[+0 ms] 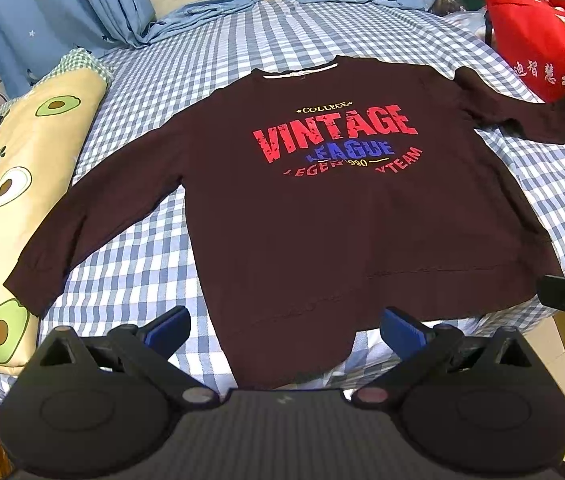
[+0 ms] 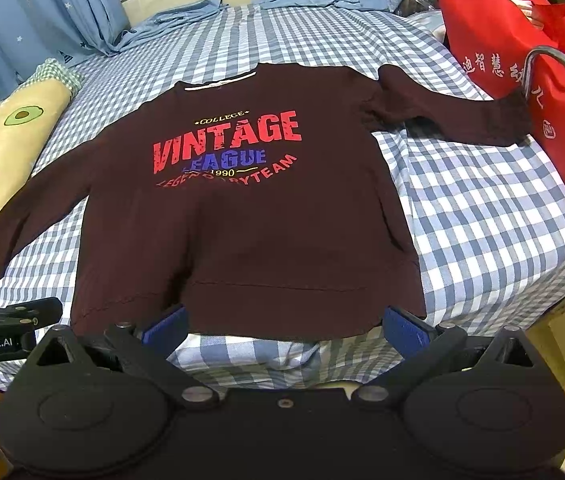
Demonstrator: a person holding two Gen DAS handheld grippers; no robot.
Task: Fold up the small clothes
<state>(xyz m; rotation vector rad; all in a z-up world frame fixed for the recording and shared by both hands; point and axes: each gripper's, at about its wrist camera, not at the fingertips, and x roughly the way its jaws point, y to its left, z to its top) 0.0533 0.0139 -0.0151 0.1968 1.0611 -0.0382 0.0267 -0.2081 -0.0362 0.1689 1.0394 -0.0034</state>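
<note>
A dark maroon sweatshirt with a red and blue "VINTAGE LEAGUE" print lies flat, face up, on the blue checked bedsheet, both sleeves spread out. It also shows in the right wrist view. My left gripper is open, its blue pads either side of the hem's left part. My right gripper is open, just before the hem's right part. Neither holds anything. The other gripper shows at each view's edge.
A cream avocado-print pillow lies along the bed's left side. A red bag stands at the right, by the sleeve cuff. Blue curtains and blue folded cloth lie at the far edge. A metal hanger hook is at right.
</note>
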